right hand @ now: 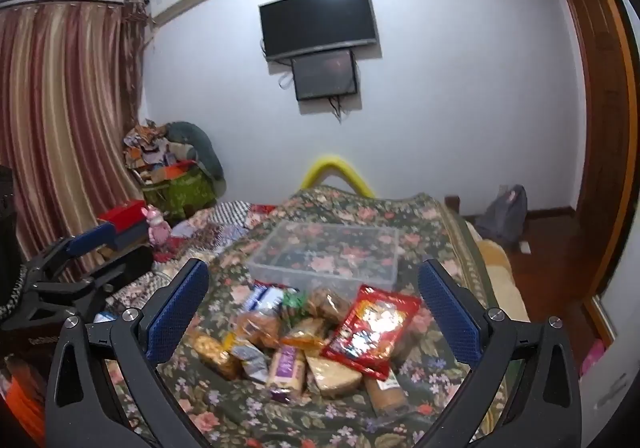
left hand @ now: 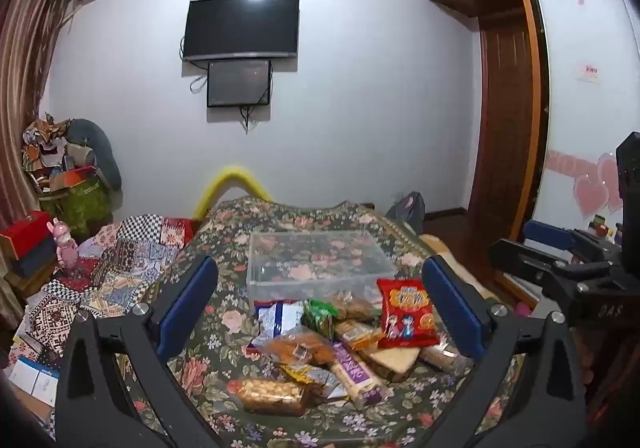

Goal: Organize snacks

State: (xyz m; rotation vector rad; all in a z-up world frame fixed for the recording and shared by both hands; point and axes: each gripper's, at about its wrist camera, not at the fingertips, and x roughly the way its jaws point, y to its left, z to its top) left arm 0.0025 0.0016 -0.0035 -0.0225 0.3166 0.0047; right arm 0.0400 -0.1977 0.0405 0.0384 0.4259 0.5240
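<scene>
Both tools stand with their blue-padded jaws spread wide and nothing between the pads. Left gripper (left hand: 320,302) hangs above the snack pile (left hand: 340,344), tilted a little downward; right gripper (right hand: 314,302) does the same from slightly further right, and its side shows at the 3 o'clock edge of the left view, cut off by the frame. Neither touches any packet.

Snacks lie heaped on the floral bedspread (left hand: 224,224), at 6 o'clock of the clear plastic box (left hand: 320,262), the nearest packets just touching or close to its front wall; which, I cannot tell. On top sits a red snack bag (left hand: 406,314), at 3 o'clock of the heap, tilted across the others. A peanut packet (left hand: 272,394) lies at 7 o'clock, a purple-labelled bar (left hand: 354,370) near the middle, a green packet (left hand: 320,314) toward 12 o'clock. Many wrappers overlap, so several are half hidden and their print is unreadable; in the right view the pile is blurred.

Through the box only the bedspread's pattern shows.

At 12 o'clock on the wall hangs a dark television (left hand: 242,28) with a smaller screen (left hand: 239,82) below. A striped curtain (right hand: 60,108) fills 9 o'clock, a wooden wardrobe (left hand: 504,88) 3 o'clock, its upper part cropped.
</scene>
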